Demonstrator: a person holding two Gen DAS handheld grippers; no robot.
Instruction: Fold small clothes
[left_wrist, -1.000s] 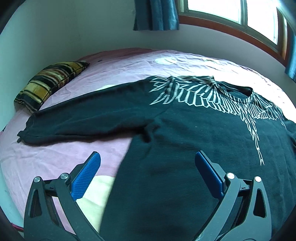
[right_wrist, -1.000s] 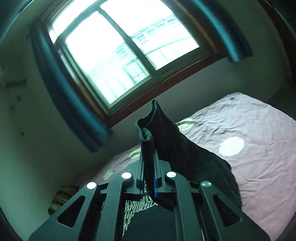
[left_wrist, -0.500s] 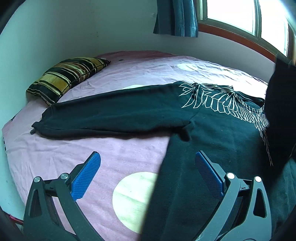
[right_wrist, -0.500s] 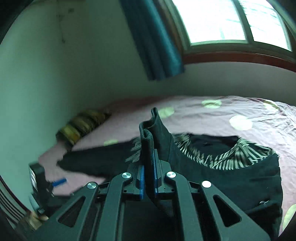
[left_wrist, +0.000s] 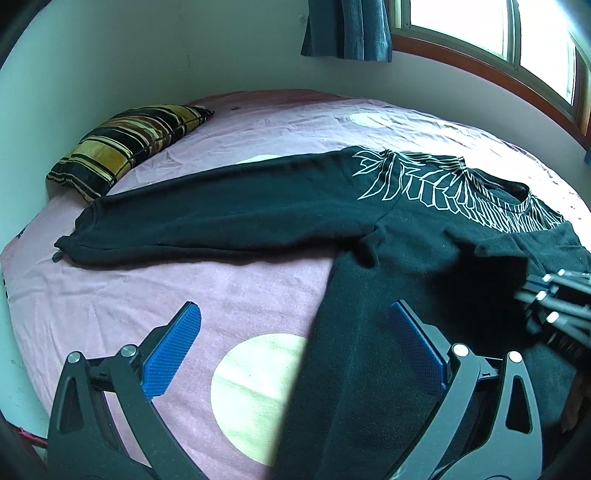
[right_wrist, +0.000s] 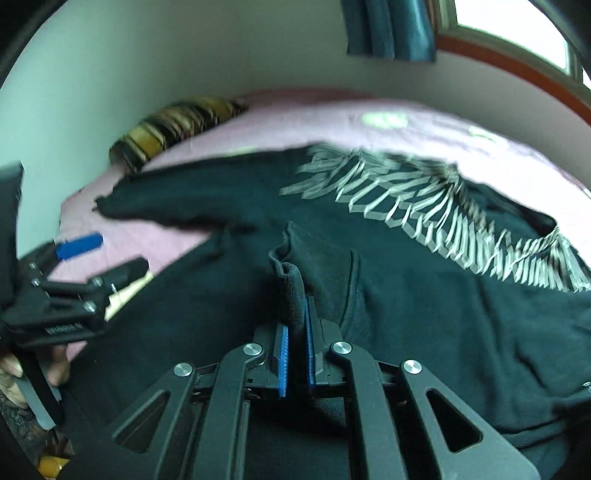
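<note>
Right wrist view shows the right gripper (right_wrist: 297, 354) clamped on a black cuff (right_wrist: 291, 280) sticking out past its fingertips above the sweater (right_wrist: 424, 295), which lies spread on the pink bed (left_wrist: 122, 295), while the left gripper (left_wrist: 295, 347) hovers with fingers wide apart straddling the sweater's side edge.

Black sweatshirt (left_wrist: 369, 229) flat, w/ sleeve folded.

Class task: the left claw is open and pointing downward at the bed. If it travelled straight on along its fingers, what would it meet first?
Probably the black sweater, near its edge over the pink sheet; depth is uncertain.
</note>
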